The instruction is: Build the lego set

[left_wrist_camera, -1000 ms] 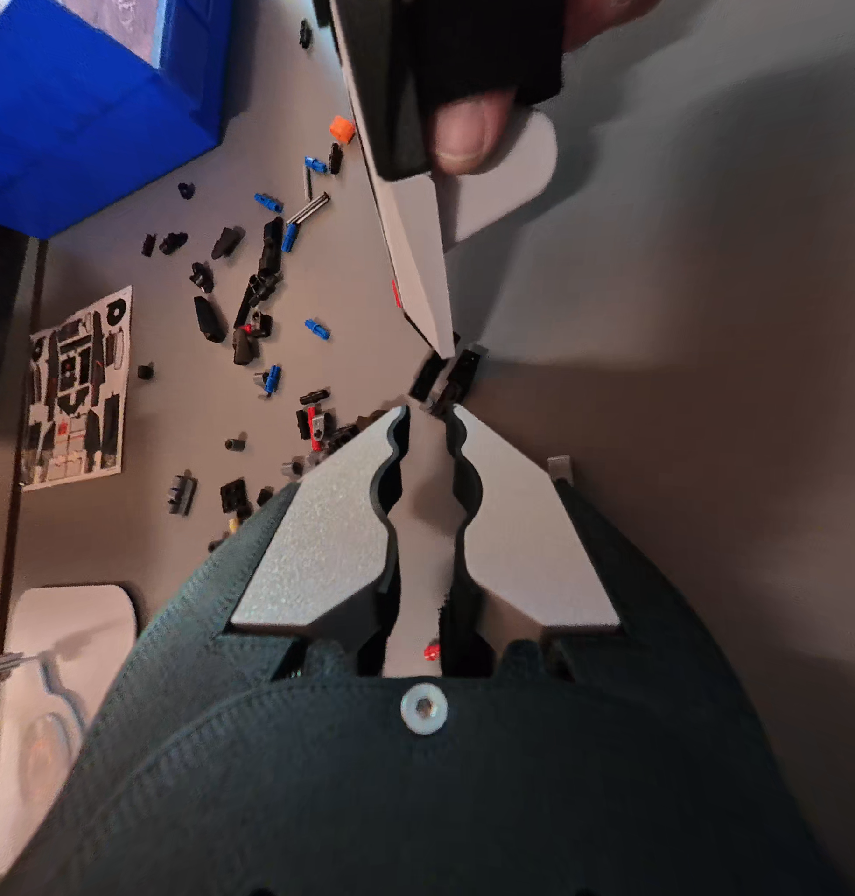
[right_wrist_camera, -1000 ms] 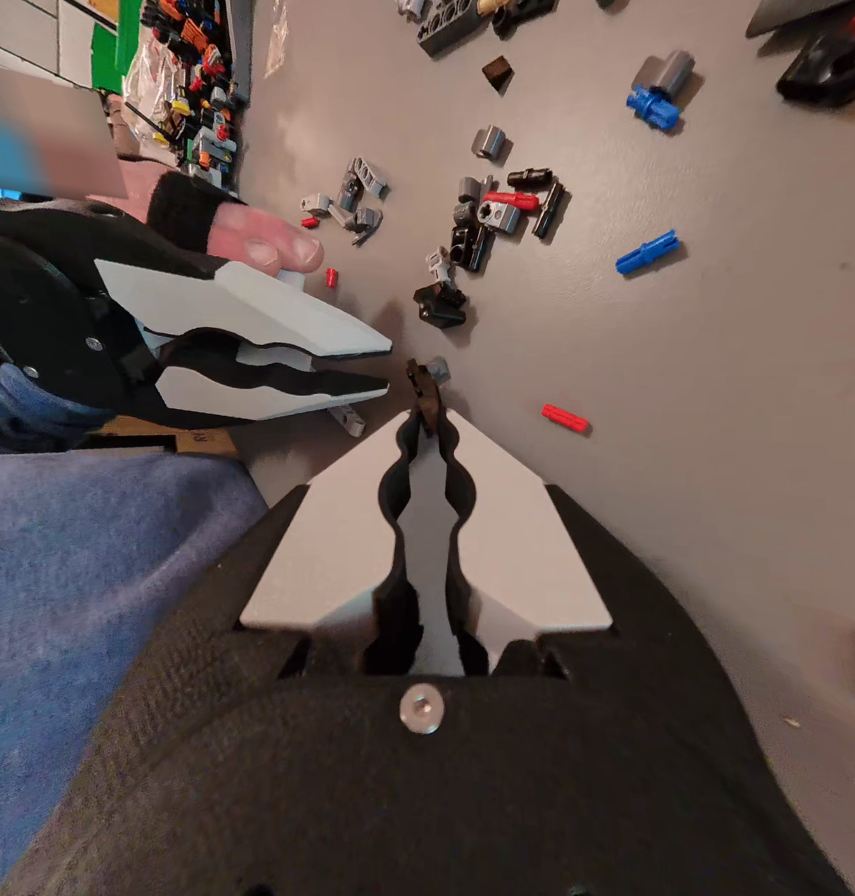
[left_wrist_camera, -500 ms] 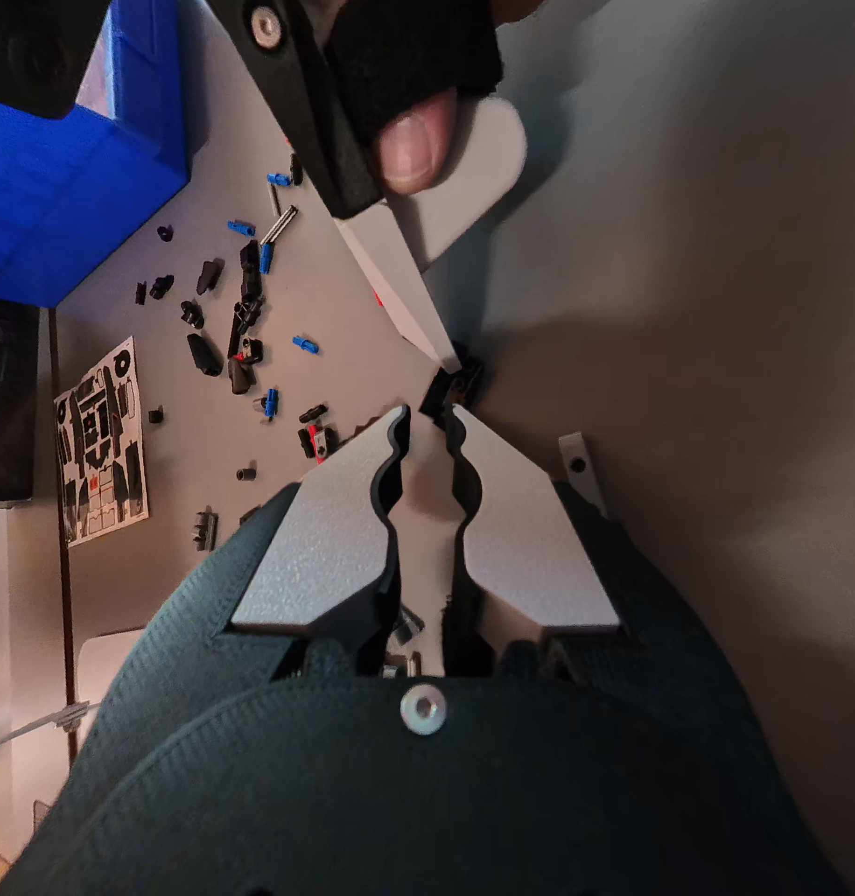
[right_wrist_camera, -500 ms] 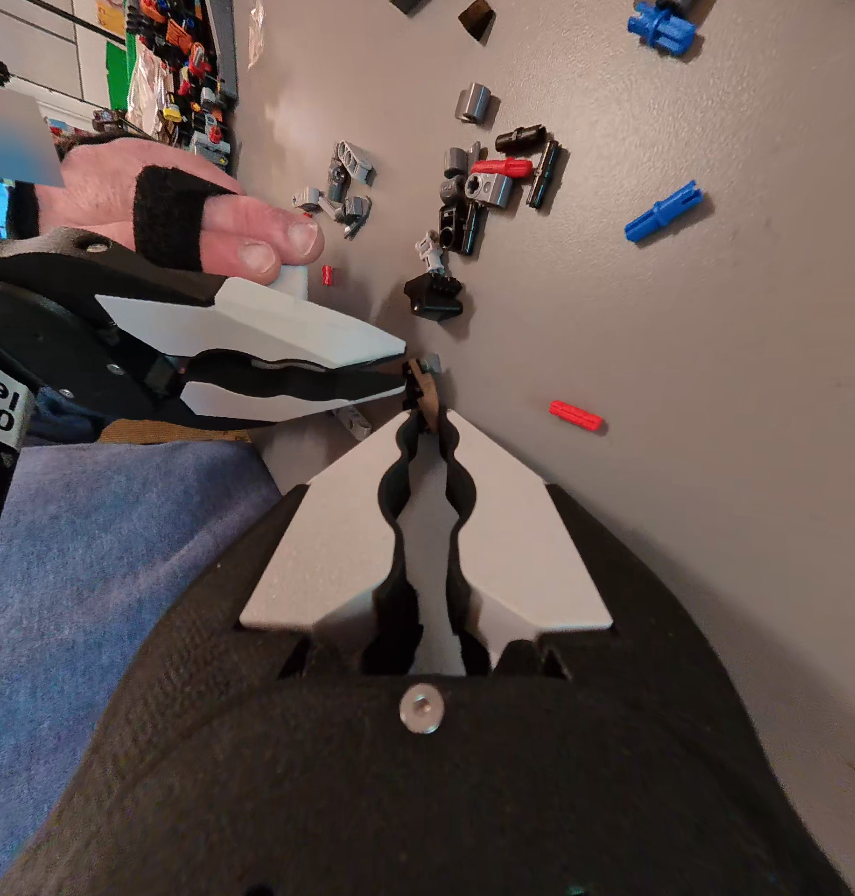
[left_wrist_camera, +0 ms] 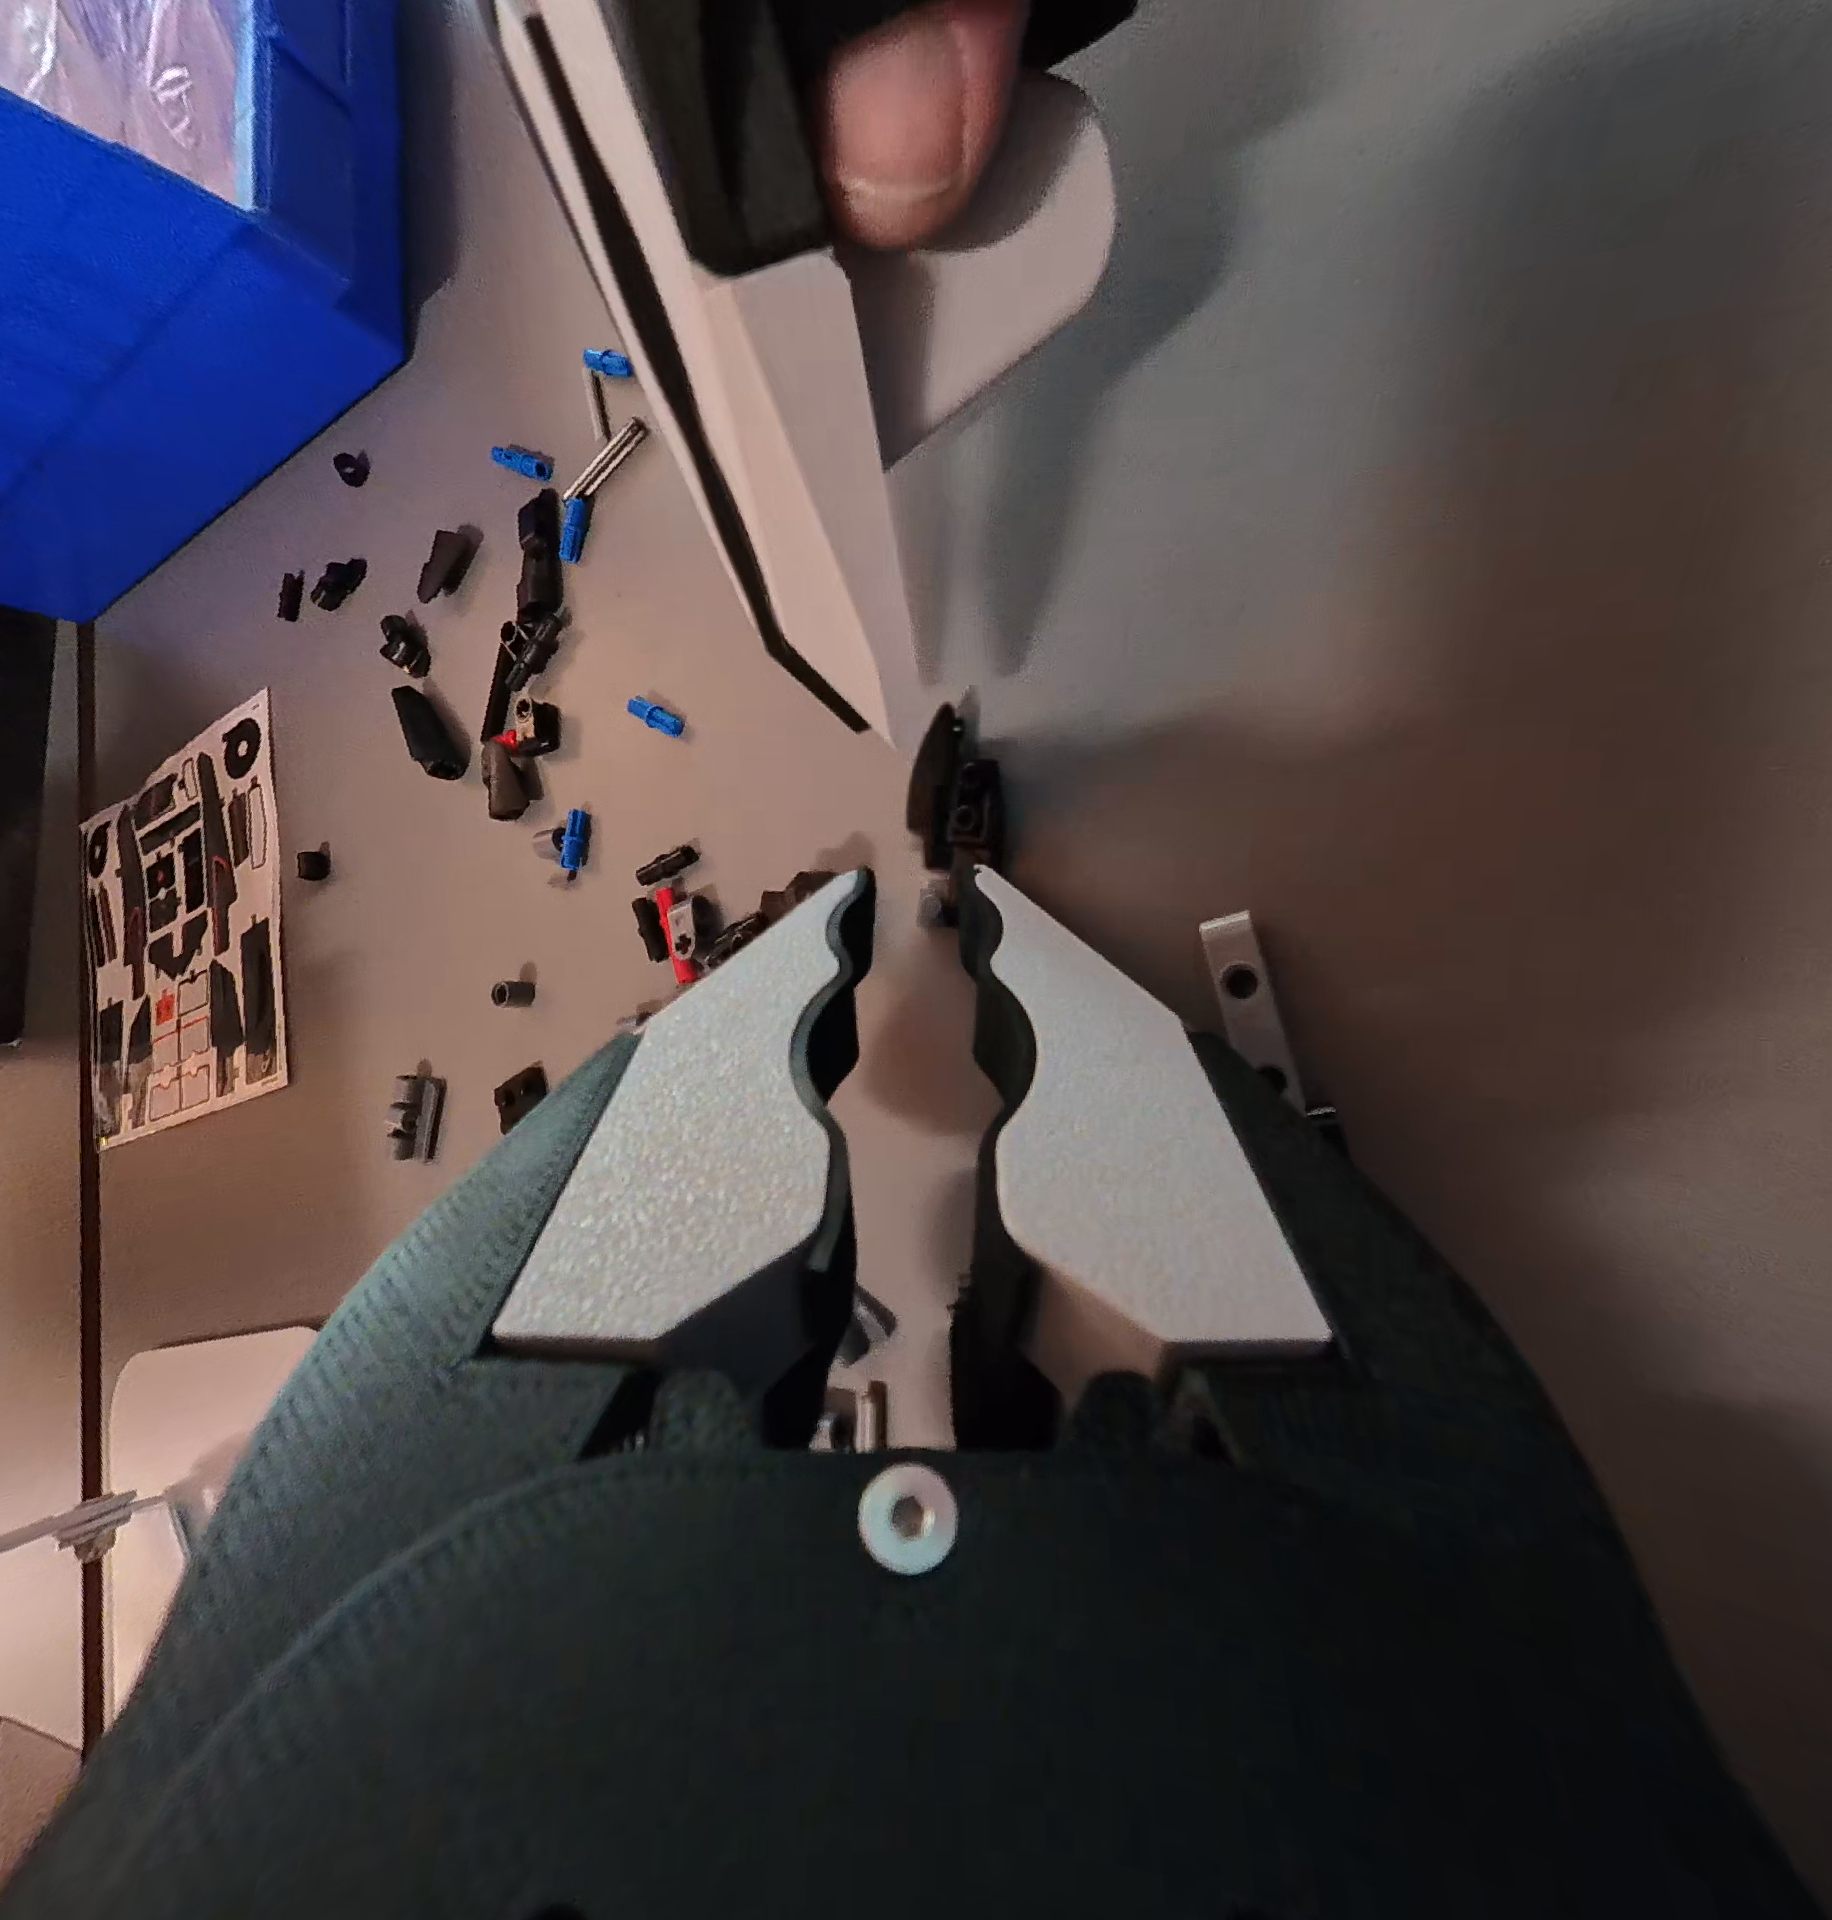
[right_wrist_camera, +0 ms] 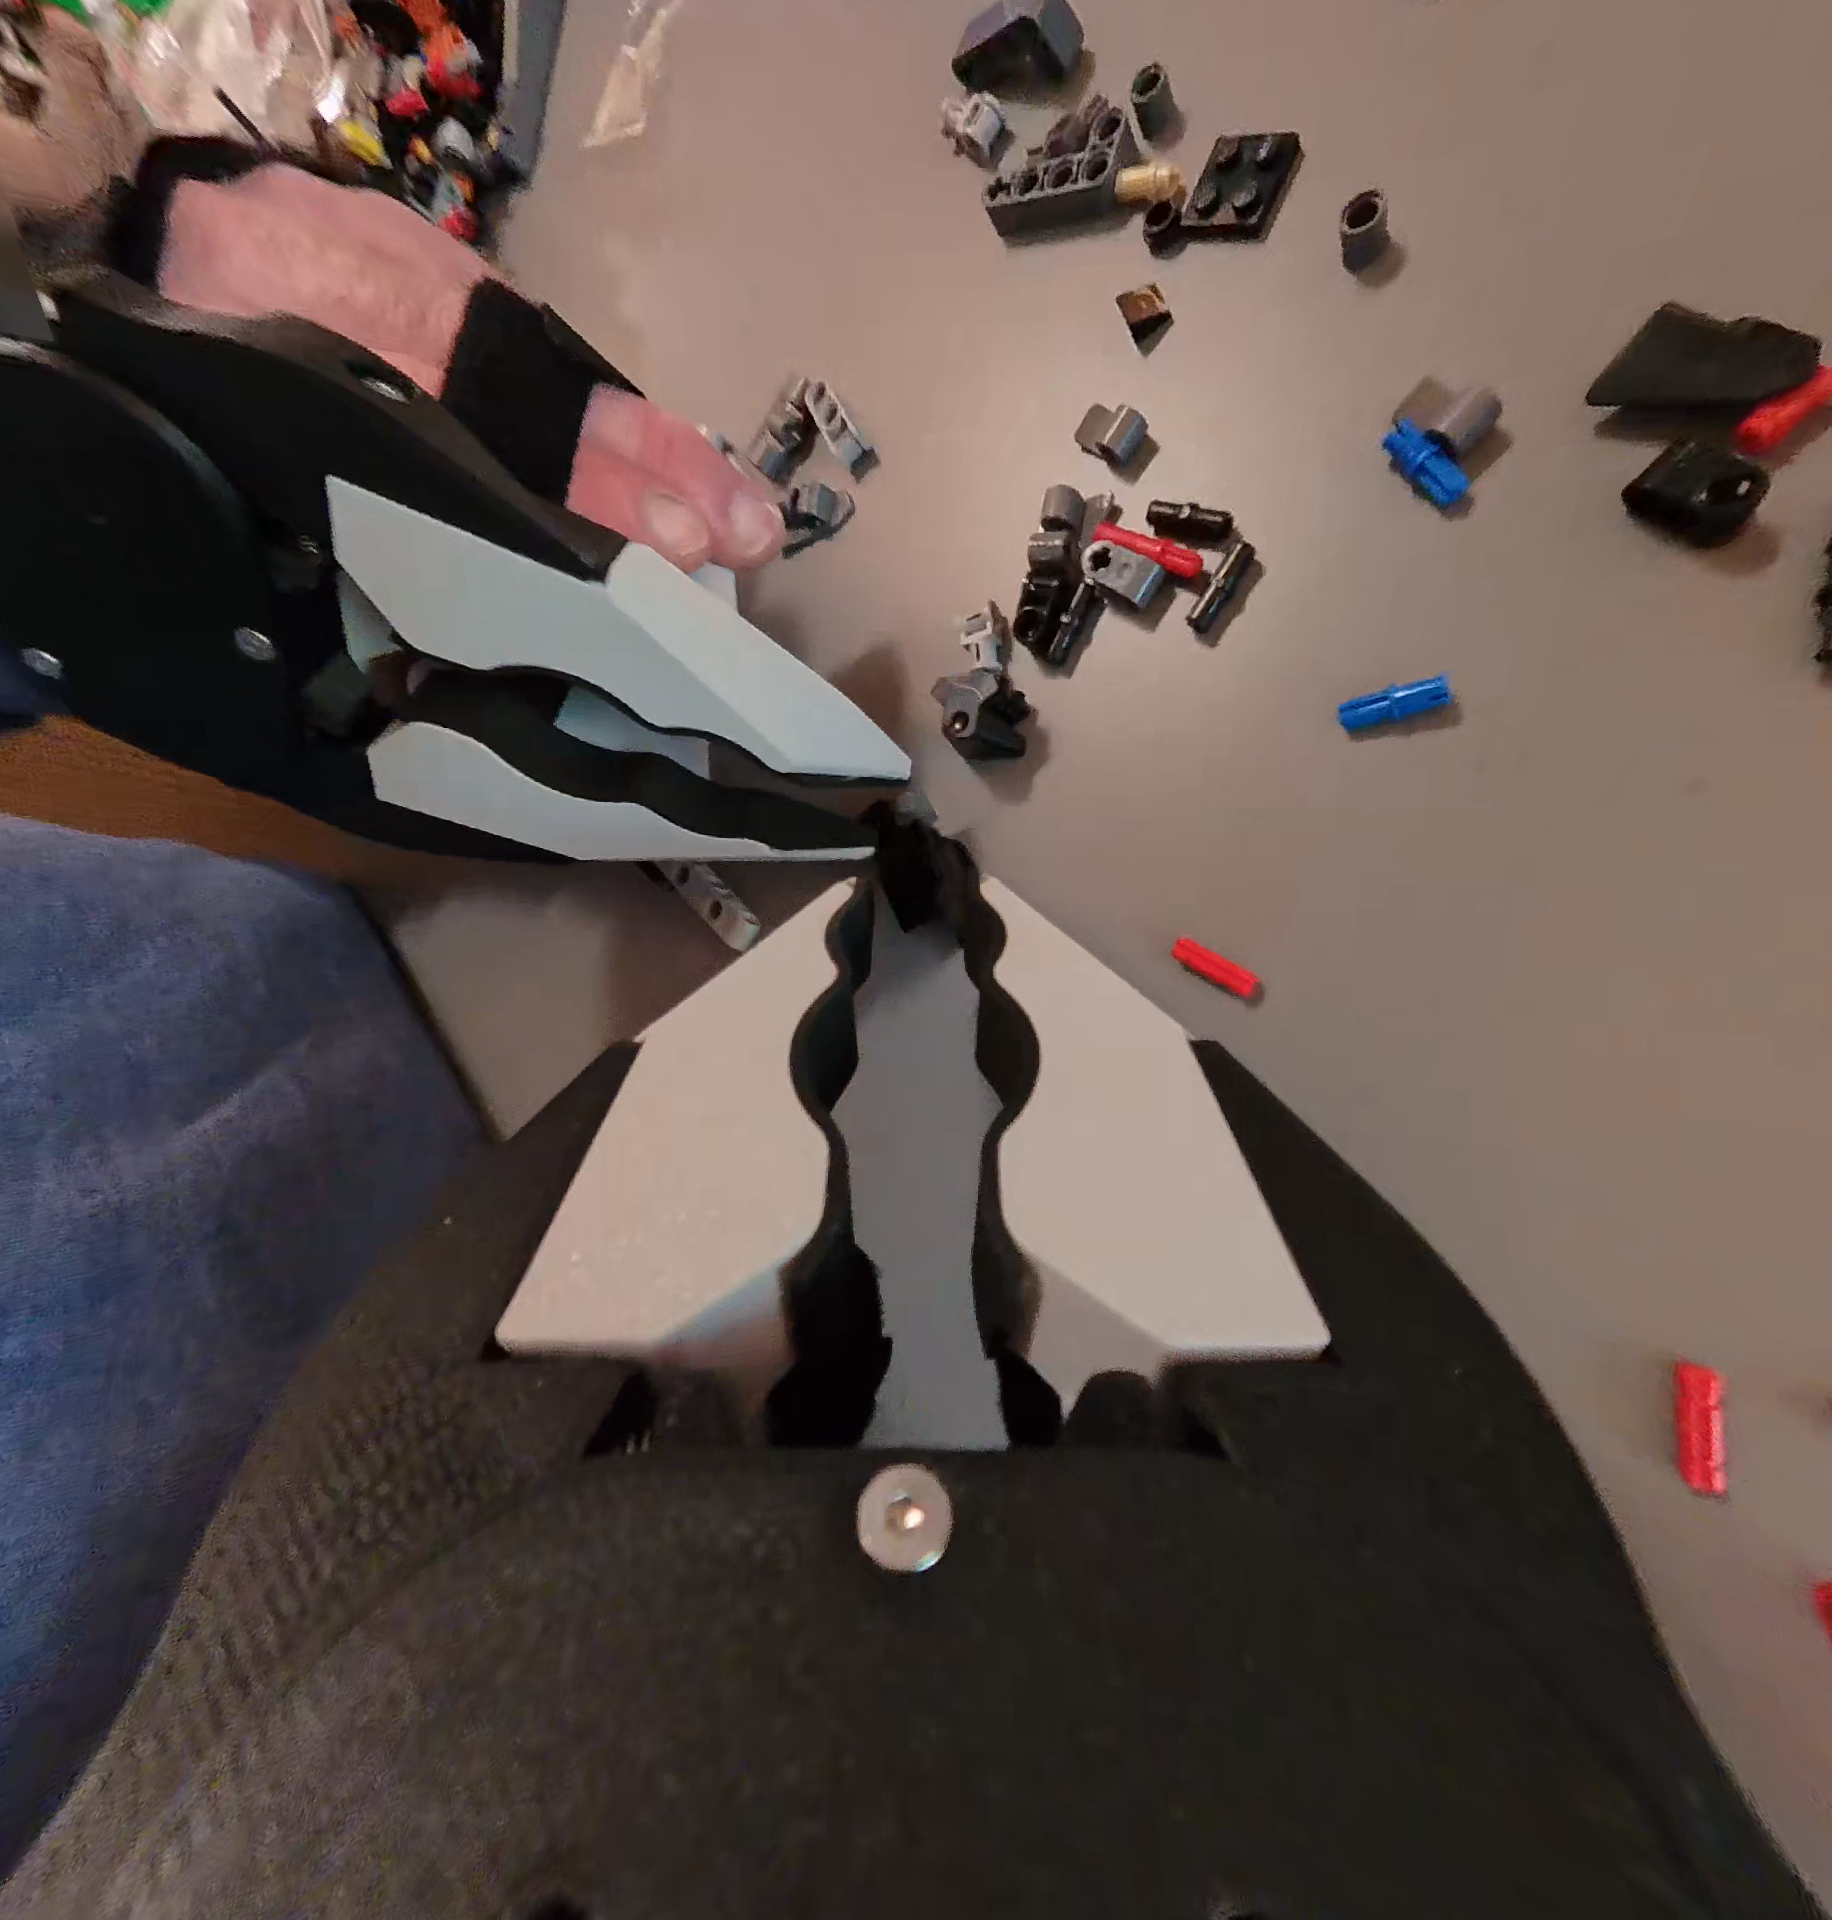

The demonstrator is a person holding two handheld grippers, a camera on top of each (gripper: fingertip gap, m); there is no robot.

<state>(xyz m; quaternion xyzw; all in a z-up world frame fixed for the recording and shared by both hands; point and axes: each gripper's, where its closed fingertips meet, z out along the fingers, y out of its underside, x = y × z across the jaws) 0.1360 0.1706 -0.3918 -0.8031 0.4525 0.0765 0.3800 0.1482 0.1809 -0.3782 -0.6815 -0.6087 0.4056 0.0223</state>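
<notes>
both grippers meet at one small black lego assembly point(left_wrist_camera: 951, 798) above the grey table point(right_wrist_camera: 1411, 935)
right gripper point(right_wrist_camera: 917, 883) clamps the assembly at its tips; left gripper point(left_wrist_camera: 920, 894) slightly parted, tips against it, grip unclear.

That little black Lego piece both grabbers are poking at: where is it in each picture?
Left wrist view: the black piece sits near the centre, just beyond the left gripper fingertips.
Right wrist view: the black piece sits near the centre, at the right gripper fingertips.
Shared landmark: the light grey holed beam lying close by on the table, also seen at.
</notes>
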